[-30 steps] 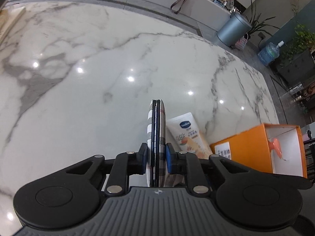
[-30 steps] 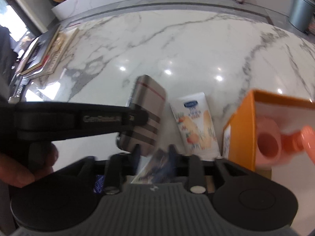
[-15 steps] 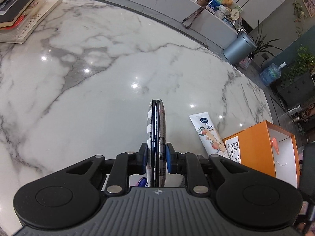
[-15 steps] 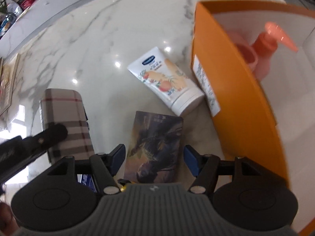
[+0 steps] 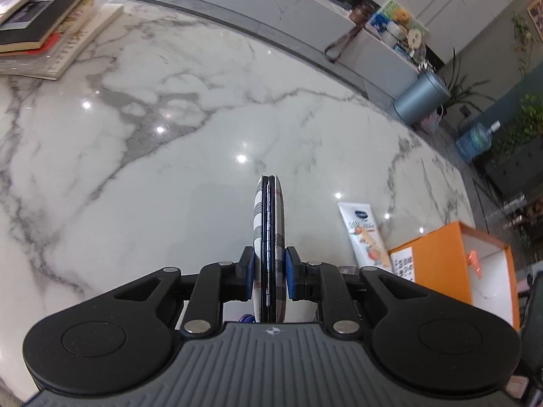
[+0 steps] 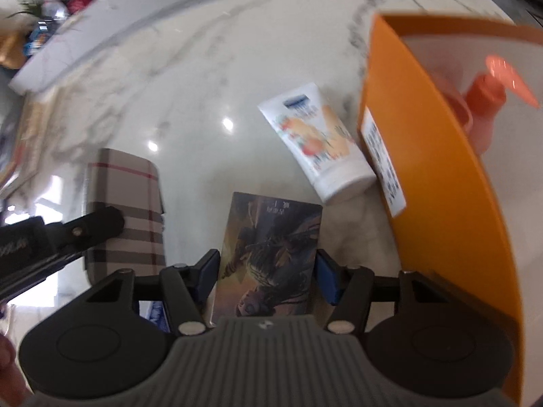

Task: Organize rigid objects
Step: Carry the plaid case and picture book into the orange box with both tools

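Note:
My left gripper (image 5: 269,276) is shut on a plaid hard case (image 5: 269,234), held edge-up above the marble table; the case also shows in the right wrist view (image 6: 124,210), clamped by the left gripper's fingers (image 6: 98,220). My right gripper (image 6: 268,279) is open, its blue pads on either side of a picture card (image 6: 269,257) that lies flat on the table. A white cream tube (image 6: 319,142) lies beyond it, against an open orange box (image 6: 434,183) that holds a pink pump bottle (image 6: 488,101).
A stack of books (image 5: 40,34) lies at the table's far left. The orange box (image 5: 451,257) and the tube (image 5: 364,234) sit at the right near the table edge. A blue item (image 6: 157,315) peeks out under the right gripper.
The left gripper has risen and pulled back with the case. The right gripper has moved lower over the card, its pads now beside it.

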`<state>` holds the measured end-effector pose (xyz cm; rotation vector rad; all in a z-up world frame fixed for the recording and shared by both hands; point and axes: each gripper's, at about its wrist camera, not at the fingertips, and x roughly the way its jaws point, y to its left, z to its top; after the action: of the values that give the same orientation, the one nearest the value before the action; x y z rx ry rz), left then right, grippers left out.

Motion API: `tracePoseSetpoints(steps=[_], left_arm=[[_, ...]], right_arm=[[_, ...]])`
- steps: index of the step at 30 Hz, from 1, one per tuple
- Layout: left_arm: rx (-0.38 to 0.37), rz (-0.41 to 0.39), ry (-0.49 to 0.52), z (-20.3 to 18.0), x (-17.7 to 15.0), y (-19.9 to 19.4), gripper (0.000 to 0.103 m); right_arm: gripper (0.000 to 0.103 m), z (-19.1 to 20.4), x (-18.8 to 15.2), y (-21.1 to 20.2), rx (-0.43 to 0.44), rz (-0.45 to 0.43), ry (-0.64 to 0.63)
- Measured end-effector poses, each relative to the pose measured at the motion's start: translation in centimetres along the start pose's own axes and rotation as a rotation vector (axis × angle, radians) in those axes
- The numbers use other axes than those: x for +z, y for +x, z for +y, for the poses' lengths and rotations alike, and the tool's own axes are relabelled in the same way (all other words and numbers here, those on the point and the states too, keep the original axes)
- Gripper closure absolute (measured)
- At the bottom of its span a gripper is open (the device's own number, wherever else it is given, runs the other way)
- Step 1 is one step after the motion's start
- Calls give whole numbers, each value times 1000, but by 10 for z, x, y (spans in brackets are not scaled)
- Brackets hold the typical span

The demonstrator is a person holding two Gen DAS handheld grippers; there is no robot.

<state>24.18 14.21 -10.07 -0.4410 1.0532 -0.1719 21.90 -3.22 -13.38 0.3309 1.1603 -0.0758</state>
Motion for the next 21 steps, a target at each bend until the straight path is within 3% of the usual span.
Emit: tracePoseSetpoints(steps=[11,16,21], left_arm=[[-53,-146,-22,-40,-4,-78,83],[-139,-180,12,-83,-11,-97,83],[-230,-155,52,-132,-24,-94,83]], right_arm=[[42,1,6,-96,201,-205,-107],[42,-29,14,-135,259,-289,-83],[42,-82,13,-168,268,-339,-24]])
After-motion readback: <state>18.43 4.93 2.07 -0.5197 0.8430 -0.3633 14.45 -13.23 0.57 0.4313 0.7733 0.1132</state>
